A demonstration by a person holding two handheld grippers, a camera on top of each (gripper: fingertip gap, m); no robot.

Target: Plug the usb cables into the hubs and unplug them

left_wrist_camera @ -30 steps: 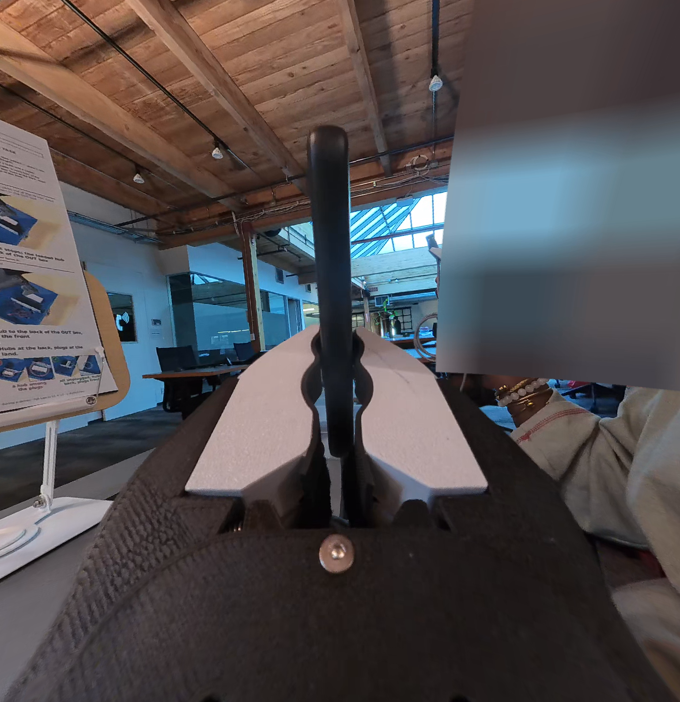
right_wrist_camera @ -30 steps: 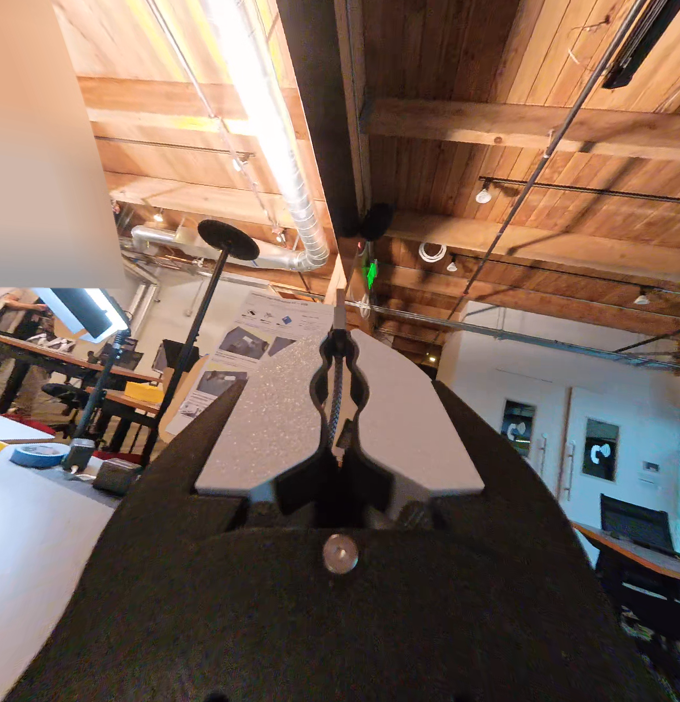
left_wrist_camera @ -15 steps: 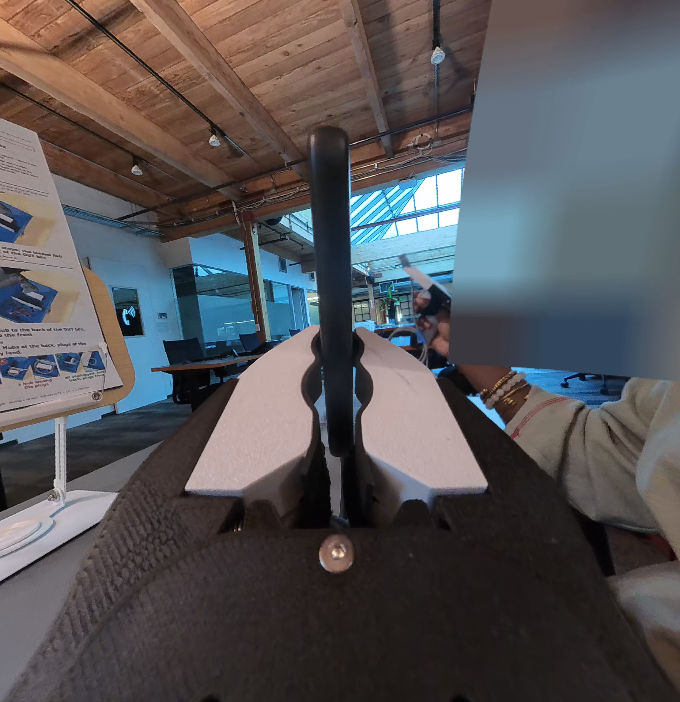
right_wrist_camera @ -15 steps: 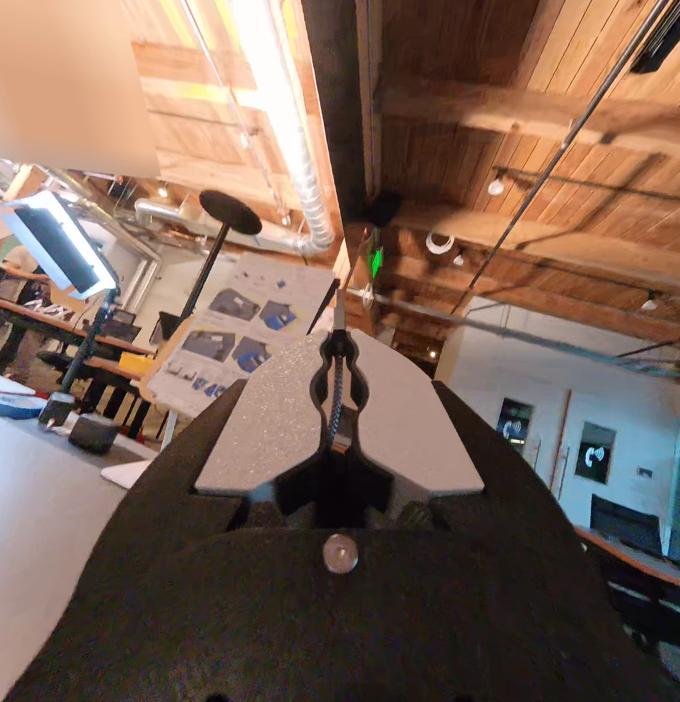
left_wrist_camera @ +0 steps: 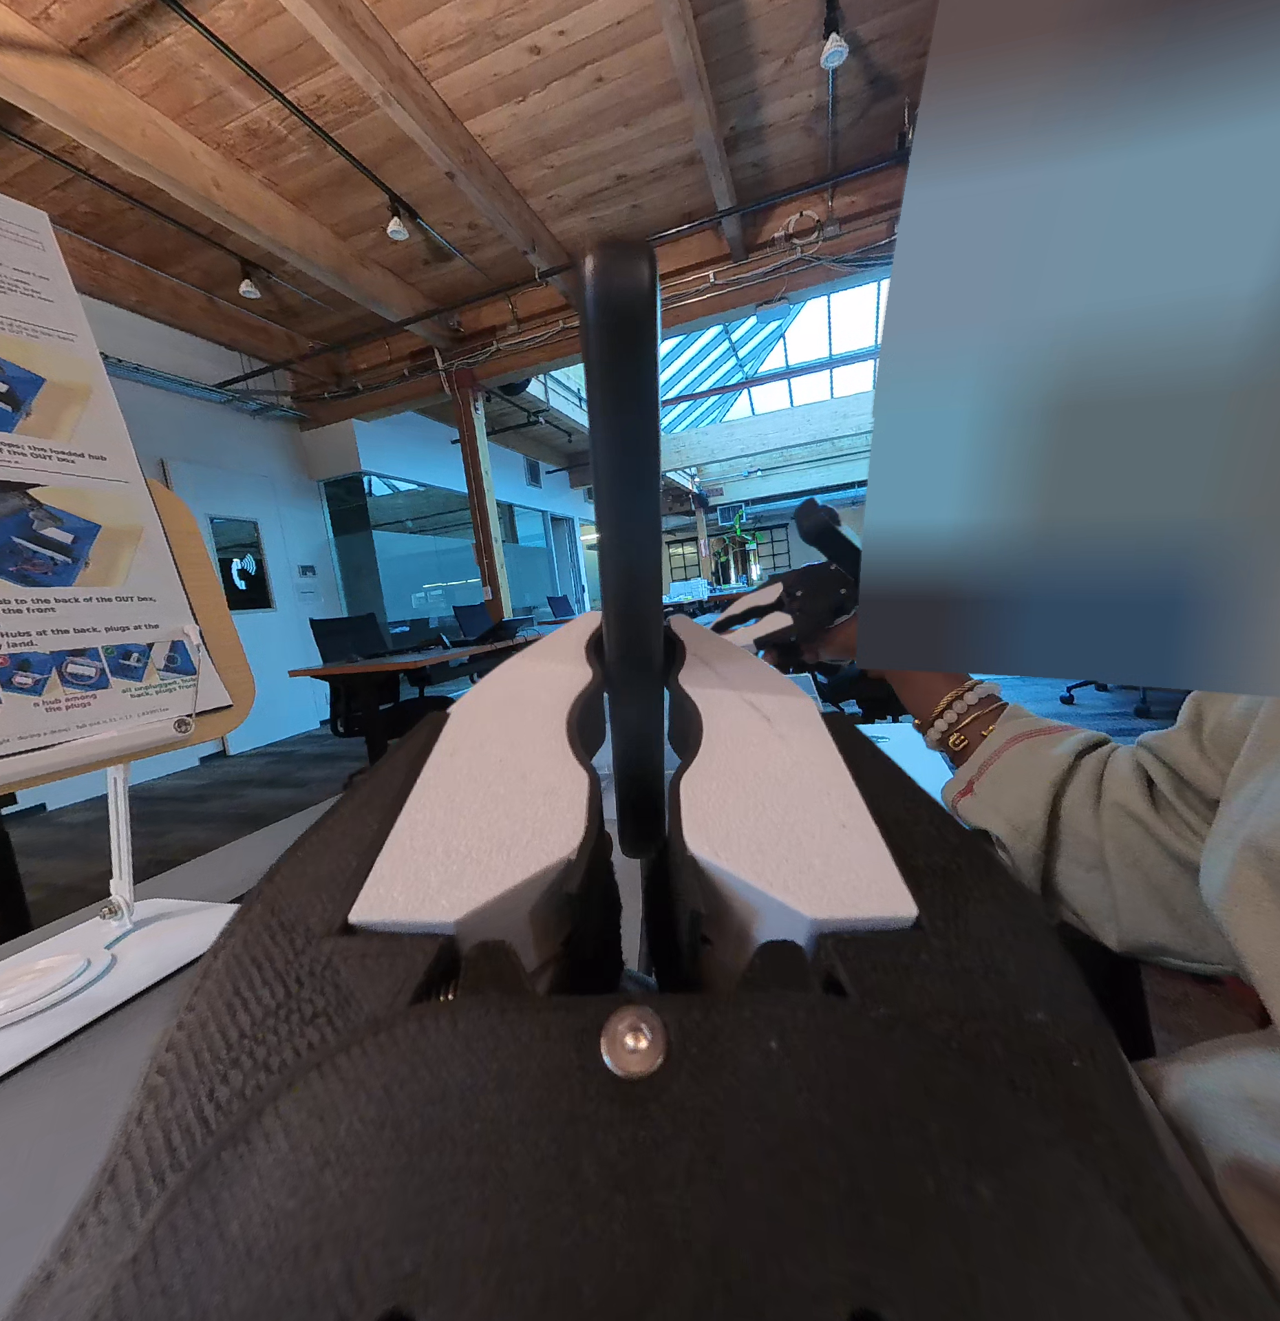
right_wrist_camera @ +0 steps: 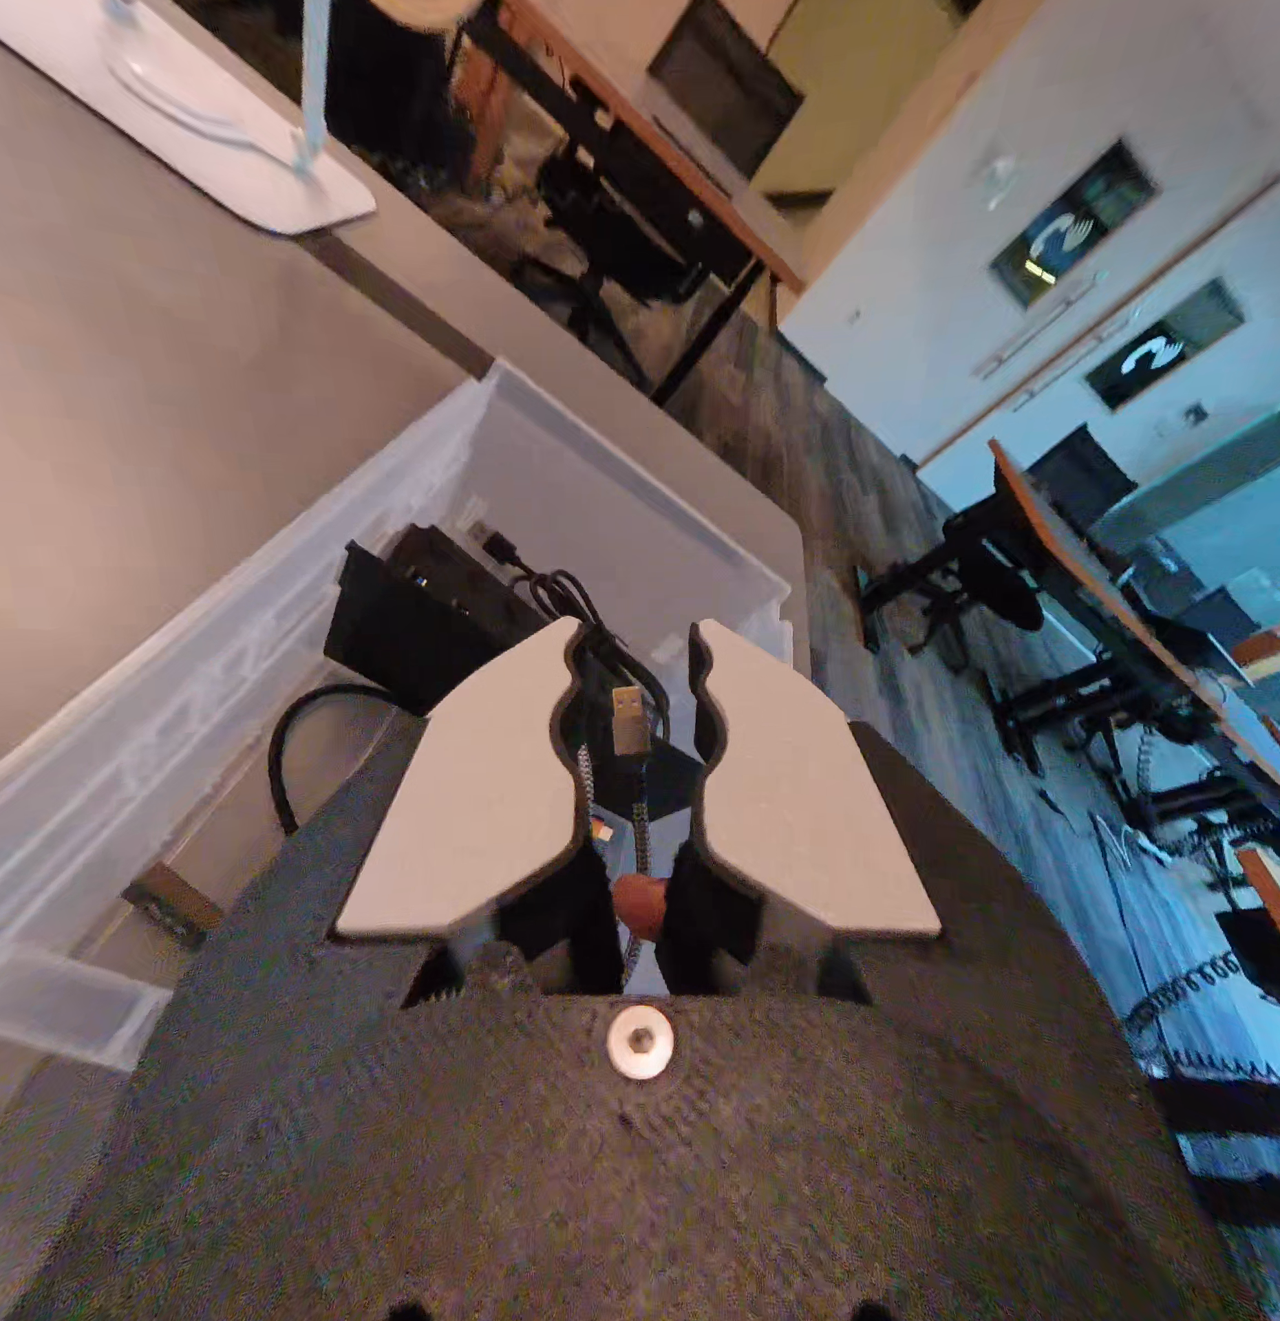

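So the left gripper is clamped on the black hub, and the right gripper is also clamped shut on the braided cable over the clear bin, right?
Not quite. The left gripper is clamped on the black hub, but the right gripper is open: the right wrist view shows a clear gap between its fingers, with the braided cable and its metal plug lying loose between them over the clear bin.

Right gripper (right_wrist_camera: 633, 636) swung down over clear bin (right_wrist_camera: 194, 715), jaws parted, braided cable (right_wrist_camera: 628, 722) released

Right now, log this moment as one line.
left gripper: shut on hub | right gripper: open over bin | USB plug: between fingers, ungripped
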